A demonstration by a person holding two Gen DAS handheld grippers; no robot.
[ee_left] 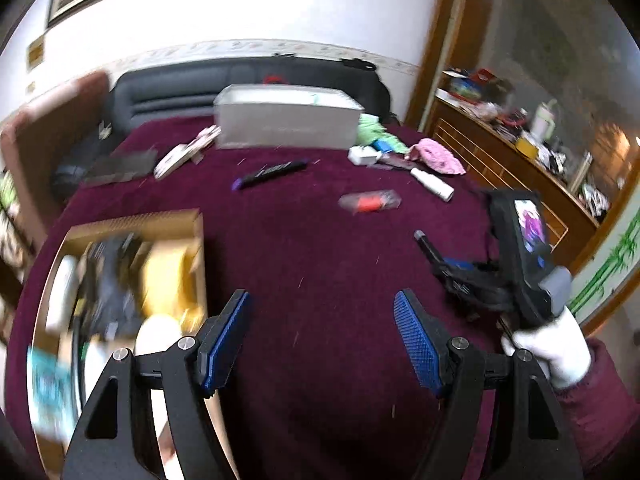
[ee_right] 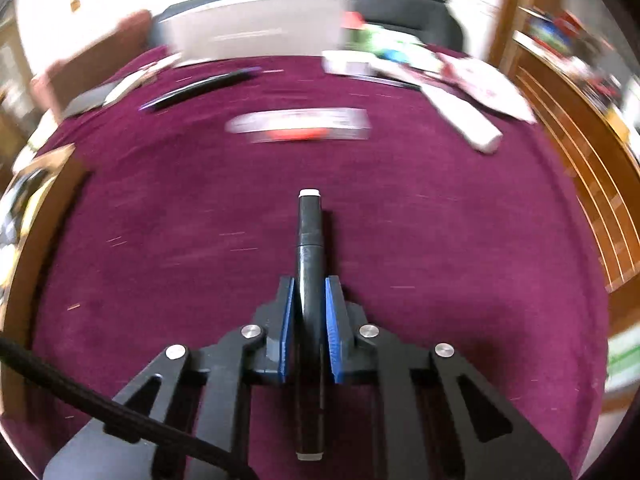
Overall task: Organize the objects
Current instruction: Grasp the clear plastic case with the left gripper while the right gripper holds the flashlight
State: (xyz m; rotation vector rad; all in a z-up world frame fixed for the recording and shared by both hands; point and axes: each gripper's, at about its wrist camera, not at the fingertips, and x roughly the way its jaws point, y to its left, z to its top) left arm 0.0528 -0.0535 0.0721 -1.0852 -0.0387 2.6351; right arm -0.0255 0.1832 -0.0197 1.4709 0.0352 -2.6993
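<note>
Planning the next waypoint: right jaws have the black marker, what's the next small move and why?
Probably carry the black marker left toward the open cardboard box on the maroon bedspread. The right gripper has its jaws shut on the marker's barrel, and the box already holds sorted items. The left gripper is open, holding nothing, beside the box, so it may need to clear aside.

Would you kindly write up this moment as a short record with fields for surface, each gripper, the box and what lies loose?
surface: maroon bedcover
right gripper: shut on a black marker, which points forward along the fingers
left gripper: open, nothing between the pads
cardboard box: at left on the bedcover, partly filled
loose items: second black marker, red item in clear wrap, white tube, pink cloth
white bin: far side
</note>
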